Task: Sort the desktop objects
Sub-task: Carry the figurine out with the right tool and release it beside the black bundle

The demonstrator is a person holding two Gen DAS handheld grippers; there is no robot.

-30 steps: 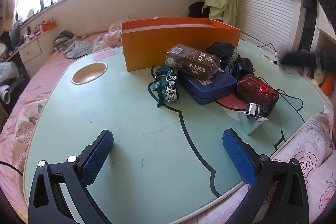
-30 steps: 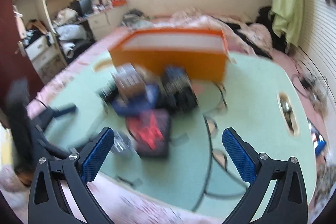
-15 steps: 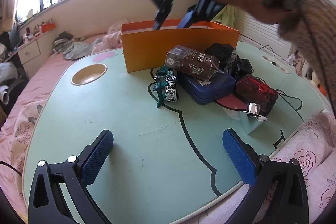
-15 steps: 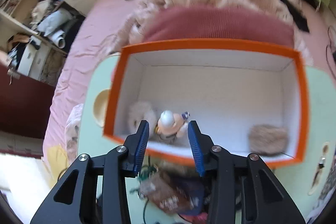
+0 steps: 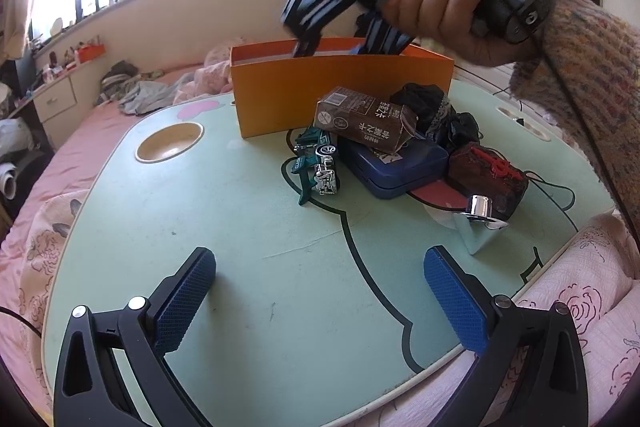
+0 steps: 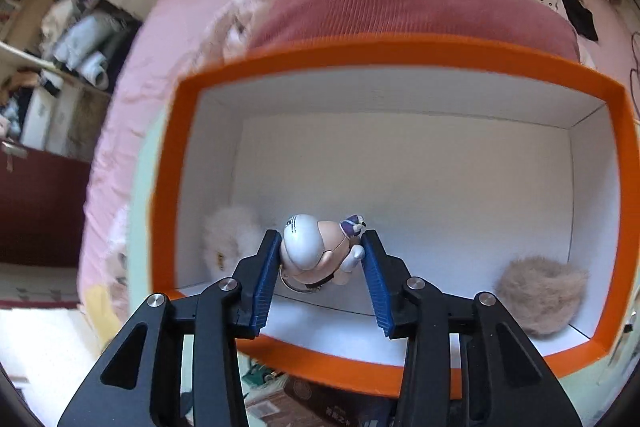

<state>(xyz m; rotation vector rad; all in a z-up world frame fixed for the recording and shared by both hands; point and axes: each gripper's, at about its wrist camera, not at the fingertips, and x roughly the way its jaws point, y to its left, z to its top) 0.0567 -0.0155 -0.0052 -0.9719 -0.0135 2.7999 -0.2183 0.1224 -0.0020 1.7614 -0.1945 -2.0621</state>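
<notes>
The right gripper (image 6: 320,259) pinches a small white-helmeted figurine (image 6: 316,251) over the orange cardboard box (image 6: 168,187), jaws just starting to open. Risk: it bounces or tips onto the fluffy white pom-pom (image 6: 228,239). Left gripper (image 5: 320,299) hovers wide open and empty.

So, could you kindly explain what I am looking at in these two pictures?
There is no robot. A person holds a two-finger gripper in each hand, each with a wide-angle camera looking along its fingers.

The left camera shows the open, empty left gripper over a green table bearing a brown carton, toy car, blue case and orange box. The person's right hand reaches over that box.

The right camera looks down into the box. The right gripper has a small figurine between its pads, with its jaws just beginning to open.
</notes>
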